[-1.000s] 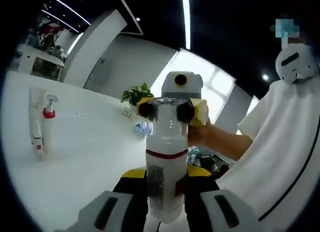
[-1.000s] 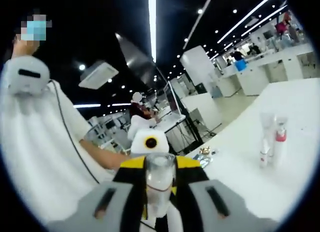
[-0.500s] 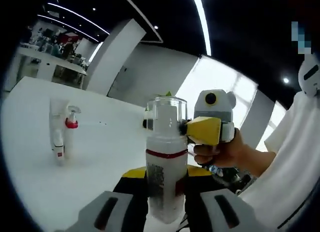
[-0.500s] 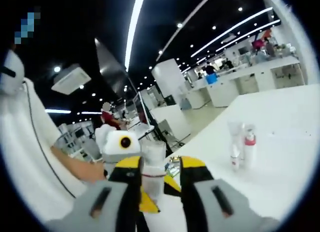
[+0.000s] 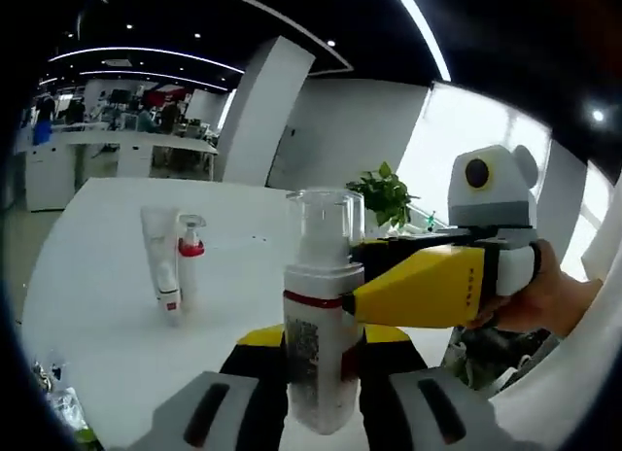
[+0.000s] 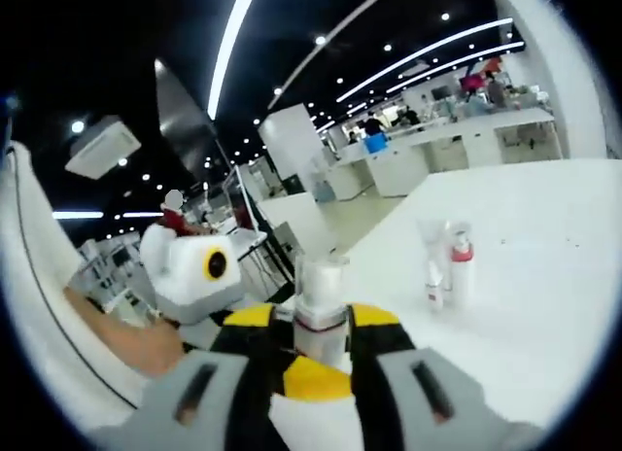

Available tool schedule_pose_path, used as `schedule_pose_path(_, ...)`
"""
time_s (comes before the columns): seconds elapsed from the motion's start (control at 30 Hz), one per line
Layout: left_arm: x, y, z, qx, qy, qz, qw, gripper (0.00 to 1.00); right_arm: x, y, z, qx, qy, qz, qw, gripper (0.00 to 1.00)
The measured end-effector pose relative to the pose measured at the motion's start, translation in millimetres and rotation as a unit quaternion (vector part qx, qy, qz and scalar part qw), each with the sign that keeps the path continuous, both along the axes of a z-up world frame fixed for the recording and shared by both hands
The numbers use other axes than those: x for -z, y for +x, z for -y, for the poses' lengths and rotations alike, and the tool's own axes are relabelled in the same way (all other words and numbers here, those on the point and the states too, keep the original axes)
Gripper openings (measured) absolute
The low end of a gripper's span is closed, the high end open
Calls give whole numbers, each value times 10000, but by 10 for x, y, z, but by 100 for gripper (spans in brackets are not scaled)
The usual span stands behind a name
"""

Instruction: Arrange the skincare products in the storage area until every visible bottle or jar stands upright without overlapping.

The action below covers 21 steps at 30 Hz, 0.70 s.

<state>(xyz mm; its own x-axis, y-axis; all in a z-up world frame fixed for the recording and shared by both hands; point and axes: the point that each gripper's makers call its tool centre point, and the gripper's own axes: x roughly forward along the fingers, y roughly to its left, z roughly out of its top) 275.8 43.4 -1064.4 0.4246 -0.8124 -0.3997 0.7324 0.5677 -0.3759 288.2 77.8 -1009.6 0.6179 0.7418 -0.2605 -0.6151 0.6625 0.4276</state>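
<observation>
Left hand-held gripper [image 5: 313, 412] pinches the foam pump bottle [image 5: 319, 325] upright, above the counter [image 5: 107, 315]. Right hand-held gripper [image 5: 374, 288] closes beside its neck, pinch unclear. A crooked set-down could topple the tube [image 5: 159, 259] and red-collared spray bottle [image 5: 190, 266].

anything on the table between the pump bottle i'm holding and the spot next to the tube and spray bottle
Nothing visible: the white table lies bare between the held pump bottle and the upright tube and spray bottle.
</observation>
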Motion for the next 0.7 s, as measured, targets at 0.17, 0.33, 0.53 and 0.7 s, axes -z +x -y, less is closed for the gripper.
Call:
schedule_pose_path(0.17, 75, 58, -27, -274, 299, 135, 9991, 26, 106, 27, 33, 227, -100, -192, 9995, 27)
schedule_pose_path(0.33, 129, 47, -71, -294, 438, 133, 9985, 26, 203, 8, 33, 245, -140, -412, 9988, 21)
schedule_pose_path(0.53, 163, 68, -94, -324, 615, 229, 9973, 27, 227, 6, 16, 125, -270, -409, 9987, 20)
schedule_pose_path(0.7, 169, 102, -105, -350, 613, 297, 9971, 27, 227, 25, 6, 68, -339, -307, 9989, 20)
